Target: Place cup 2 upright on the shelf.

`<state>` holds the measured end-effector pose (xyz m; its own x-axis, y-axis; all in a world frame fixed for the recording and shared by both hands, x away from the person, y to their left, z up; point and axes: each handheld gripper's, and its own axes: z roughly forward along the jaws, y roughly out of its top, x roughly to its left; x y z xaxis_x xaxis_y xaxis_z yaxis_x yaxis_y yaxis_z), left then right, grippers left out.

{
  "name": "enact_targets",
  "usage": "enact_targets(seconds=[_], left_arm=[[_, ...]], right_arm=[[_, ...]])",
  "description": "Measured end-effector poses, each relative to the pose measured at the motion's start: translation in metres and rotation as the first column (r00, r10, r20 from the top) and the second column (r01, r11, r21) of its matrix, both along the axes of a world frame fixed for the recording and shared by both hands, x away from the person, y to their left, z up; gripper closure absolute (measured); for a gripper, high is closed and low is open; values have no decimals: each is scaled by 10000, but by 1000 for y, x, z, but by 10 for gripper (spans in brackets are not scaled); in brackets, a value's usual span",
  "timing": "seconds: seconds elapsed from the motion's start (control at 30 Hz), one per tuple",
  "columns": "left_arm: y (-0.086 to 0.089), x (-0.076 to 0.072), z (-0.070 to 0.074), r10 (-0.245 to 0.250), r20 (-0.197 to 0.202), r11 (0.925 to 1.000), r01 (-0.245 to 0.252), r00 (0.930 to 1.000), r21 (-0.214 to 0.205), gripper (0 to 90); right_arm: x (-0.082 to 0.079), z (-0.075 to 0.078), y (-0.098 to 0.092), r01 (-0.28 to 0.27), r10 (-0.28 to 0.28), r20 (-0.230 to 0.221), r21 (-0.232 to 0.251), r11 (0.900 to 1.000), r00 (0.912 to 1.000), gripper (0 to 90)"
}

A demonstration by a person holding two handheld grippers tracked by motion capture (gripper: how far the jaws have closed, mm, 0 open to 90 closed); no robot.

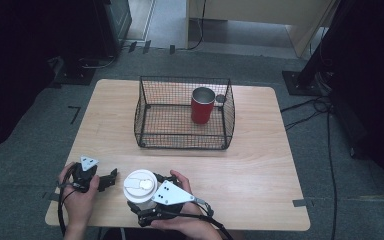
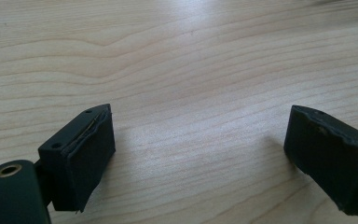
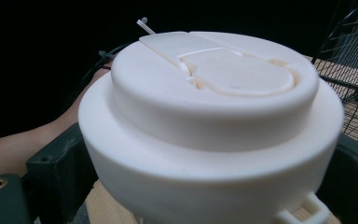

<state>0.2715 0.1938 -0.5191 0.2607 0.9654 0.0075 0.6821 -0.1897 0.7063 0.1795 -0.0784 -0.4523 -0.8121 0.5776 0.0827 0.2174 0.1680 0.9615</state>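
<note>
Early stage of what looks like loading cups into a wire basket (image 1: 185, 145). Right claw (image 1: 142, 192) closed around a white lidded cup (image 1: 140, 186) at the near edge of the worktop (image 1: 250, 170), close in front of the person. Seen from the right gripper view, black pads pressed against both sides of the wide lid (image 3: 214, 116), with the basket mesh (image 3: 354, 56) showing beyond at the right. Not possible to tell from the high view whether the base of the white lidded cup rests on the worktop or hangs just above it. Left claw (image 1: 111, 179) just beside the cup on its left, jaws wide apart and holding nothing; in the left gripper view (image 2: 196, 158), bare wood (image 2: 177, 56) between the two pads. Already inside the basket: a red cup (image 1: 202, 106), upright, in the far right corner, with free floor to its left and in front. Judged done: one cup placed, and the grip on the second taken. Judged left: lifting the white lidded cup, carrying it across the open stretch of worktop, over the near wall of the basket, setting it down clear of the red cup, and letting go.
</note>
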Motion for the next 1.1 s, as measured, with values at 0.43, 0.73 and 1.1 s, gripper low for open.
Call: enact_targets(seconds=[0.43,0.73,1.1], left_arm=[[0,0,0,7,-1,10000,-7,10000,-3,95],[0,0,0,1,0,10000,-1,10000,0,95],[0,0,0,0,1,10000,0,10000,-2,95]], right_arm=[[0,-4,6,317,-301,387,-411,9987,9988,151],[-2,-8,7,248,-227,729,-282,9993,9971,164],[-1,-8,4,447,-439,874,-71,9990,9952,165]])
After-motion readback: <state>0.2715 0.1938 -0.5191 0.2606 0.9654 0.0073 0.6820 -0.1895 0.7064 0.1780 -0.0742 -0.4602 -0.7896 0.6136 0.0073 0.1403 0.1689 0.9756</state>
